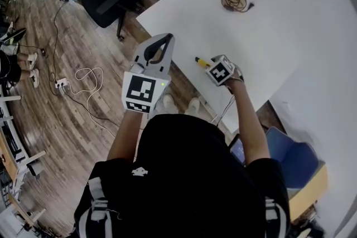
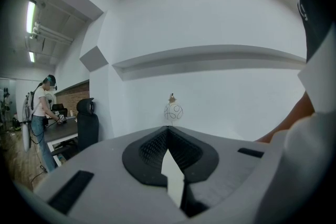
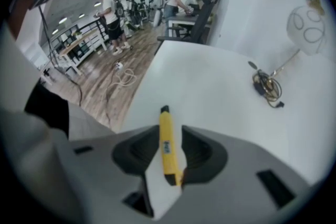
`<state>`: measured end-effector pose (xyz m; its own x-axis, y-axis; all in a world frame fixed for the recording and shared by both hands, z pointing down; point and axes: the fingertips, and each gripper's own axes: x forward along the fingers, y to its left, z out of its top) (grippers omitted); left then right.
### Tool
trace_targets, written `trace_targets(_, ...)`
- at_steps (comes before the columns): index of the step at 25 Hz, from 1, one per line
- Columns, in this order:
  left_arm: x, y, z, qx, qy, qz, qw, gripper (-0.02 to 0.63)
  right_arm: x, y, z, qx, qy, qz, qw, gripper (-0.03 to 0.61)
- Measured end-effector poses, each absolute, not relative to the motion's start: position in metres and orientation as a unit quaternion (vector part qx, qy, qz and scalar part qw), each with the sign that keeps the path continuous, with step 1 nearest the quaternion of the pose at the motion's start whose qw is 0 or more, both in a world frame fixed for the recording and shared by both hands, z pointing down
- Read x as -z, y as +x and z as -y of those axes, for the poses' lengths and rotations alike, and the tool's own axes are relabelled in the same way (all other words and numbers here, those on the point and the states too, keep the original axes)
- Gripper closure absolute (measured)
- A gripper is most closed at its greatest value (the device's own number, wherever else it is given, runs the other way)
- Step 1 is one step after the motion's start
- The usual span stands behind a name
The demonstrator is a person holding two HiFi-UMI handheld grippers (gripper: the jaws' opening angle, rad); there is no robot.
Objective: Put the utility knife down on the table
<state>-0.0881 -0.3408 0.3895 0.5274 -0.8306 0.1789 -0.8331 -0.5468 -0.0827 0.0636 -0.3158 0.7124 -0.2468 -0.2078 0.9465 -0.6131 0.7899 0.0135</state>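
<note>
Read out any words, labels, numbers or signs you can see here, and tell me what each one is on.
No text reads clearly.
Blue label on the yellow plastic utility knife: too blurred to read.
White emblem on the person's black shirt: too small to read.
Black-and-white square markers: patterns, no words.

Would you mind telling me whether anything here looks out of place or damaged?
Nothing looks damaged or spilled. The yellow utility knife lies flat on the table, fairly near its edge, under the open right gripper. A cable lies loosely coiled farther off.
</note>
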Motion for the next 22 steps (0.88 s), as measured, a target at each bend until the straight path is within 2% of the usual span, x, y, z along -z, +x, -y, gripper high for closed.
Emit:
trace_targets(13,-0.362,-0.086,0.331,-0.079,0.876,0.475,-0.023,0.598,-0.553,0.02,0.349,-0.099,0.356,0.85,0.375,0.518)
trace_targets(22,-0.339,-0.087,0.327,-0.067,0.874,0.479,-0.048,0.598,-0.439,0.009,0.354,-0.042,0.408,0.878,0.247,0.537)
